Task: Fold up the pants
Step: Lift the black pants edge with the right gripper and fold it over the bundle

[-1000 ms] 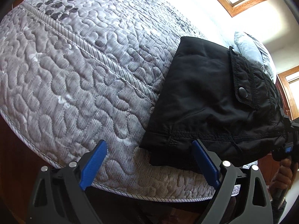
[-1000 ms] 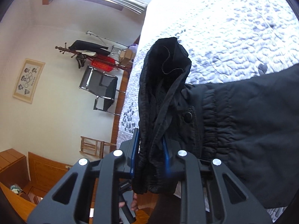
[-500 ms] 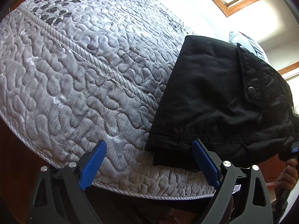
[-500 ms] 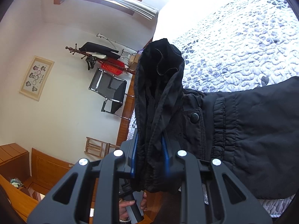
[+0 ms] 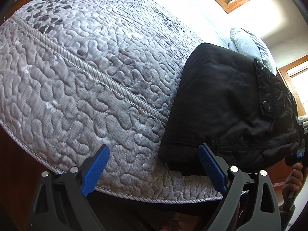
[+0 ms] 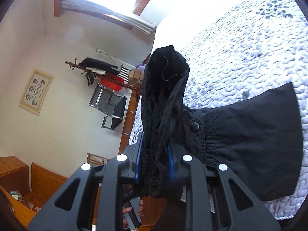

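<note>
Right tongs [image 6: 154, 159] clamped bunched waistband of black quilted pants [image 5: 227, 104] on grey quilted bed [image 5: 96, 73]; left tongs [image 5: 152, 165] apart, empty, at 6 o'clock.

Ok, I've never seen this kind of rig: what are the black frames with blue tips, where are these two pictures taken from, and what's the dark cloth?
There is no robot here. A person holds a pair of hand-operated tongs in each hand, and each has a wide-angle camera looking along its blue-padded fingers. One picture is from the left tongs: they are open and hold nothing, above a quilted mattress. The other is from the right tongs, clamped on a bunched edge of black pants and lifting it, while the rest lies folded on the mattress. A pillow sits farther back.
</note>
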A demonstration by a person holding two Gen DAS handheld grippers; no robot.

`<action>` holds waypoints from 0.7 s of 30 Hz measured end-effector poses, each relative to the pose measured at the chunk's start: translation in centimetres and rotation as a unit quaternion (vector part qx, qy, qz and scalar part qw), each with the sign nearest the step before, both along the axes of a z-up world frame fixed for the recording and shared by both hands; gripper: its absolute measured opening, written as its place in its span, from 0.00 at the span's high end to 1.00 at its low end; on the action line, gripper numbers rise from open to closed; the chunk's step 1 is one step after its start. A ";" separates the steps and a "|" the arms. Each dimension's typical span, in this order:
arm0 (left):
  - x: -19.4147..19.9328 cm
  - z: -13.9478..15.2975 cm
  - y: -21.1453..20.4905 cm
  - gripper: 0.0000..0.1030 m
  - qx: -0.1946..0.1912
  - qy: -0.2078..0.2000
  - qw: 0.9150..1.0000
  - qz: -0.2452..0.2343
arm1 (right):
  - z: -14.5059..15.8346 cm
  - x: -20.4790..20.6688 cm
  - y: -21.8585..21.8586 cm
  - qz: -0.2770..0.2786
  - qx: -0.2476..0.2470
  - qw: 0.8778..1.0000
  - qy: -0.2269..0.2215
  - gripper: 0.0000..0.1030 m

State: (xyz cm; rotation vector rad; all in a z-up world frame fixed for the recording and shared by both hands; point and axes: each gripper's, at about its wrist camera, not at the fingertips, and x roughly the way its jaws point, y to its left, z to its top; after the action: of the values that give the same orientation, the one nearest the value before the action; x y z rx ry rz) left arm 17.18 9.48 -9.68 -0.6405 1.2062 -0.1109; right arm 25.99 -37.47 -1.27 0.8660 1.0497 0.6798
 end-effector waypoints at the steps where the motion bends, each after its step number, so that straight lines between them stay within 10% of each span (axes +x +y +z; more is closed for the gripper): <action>1: 0.0 0.0 -0.1 0.09 0.001 0.000 1.000 -0.002 | 0.0 -0.1 -0.5 -0.004 0.001 1.000 0.001 0.80; 21: -0.2 -0.2 -2.3 0.09 0.012 0.009 0.999 -0.036 | -4.5 -1.0 -7.1 -0.072 0.007 0.996 0.047 0.80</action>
State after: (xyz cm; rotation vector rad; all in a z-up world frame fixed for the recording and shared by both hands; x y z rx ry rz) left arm 17.00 7.18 -9.83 -0.5785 1.2469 -0.1499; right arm 25.00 -44.53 -5.75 0.9825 1.0565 0.5301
